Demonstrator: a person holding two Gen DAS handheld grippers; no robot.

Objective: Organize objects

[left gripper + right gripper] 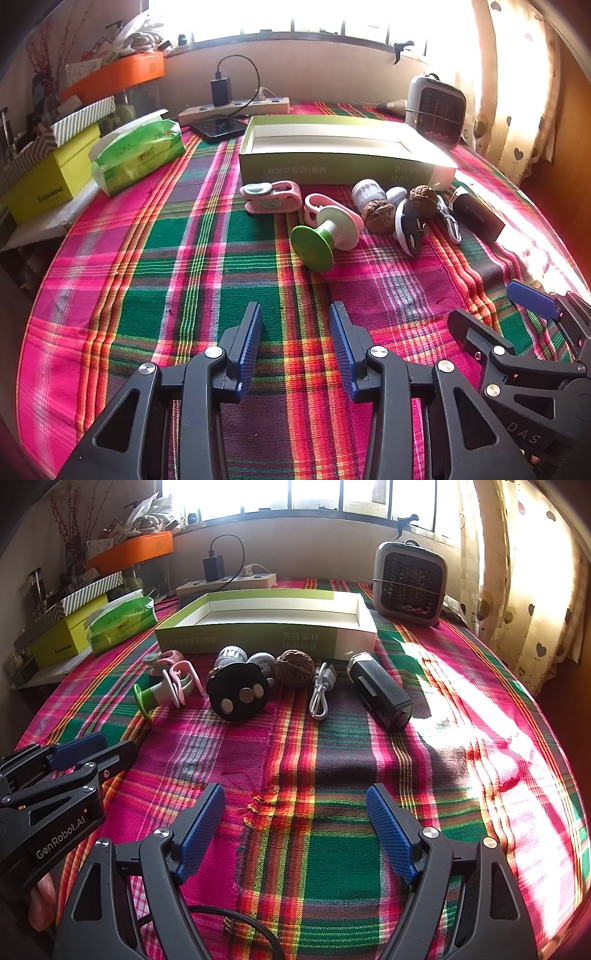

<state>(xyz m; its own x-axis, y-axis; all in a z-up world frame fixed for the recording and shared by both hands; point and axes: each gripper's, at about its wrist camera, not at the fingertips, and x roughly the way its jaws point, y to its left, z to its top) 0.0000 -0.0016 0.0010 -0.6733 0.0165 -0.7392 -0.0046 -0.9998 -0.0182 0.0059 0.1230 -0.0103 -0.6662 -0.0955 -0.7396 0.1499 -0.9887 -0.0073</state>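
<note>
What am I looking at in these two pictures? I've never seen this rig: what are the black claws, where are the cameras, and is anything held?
No robot: a person carries a hand-held gripper in each hand, with a fisheye camera looking along its blue-padded fingers. One picture comes from the left gripper, the other from the right gripper; each also glimpses the other. Both are open and hold nothing, above a plaid tablecloth. In front stands an empty green box. Before it lie pink clips, a green-and-white spool, two walnuts, a round black disc, a white cable and a black cylinder-like device, waiting to be organized.
</note>
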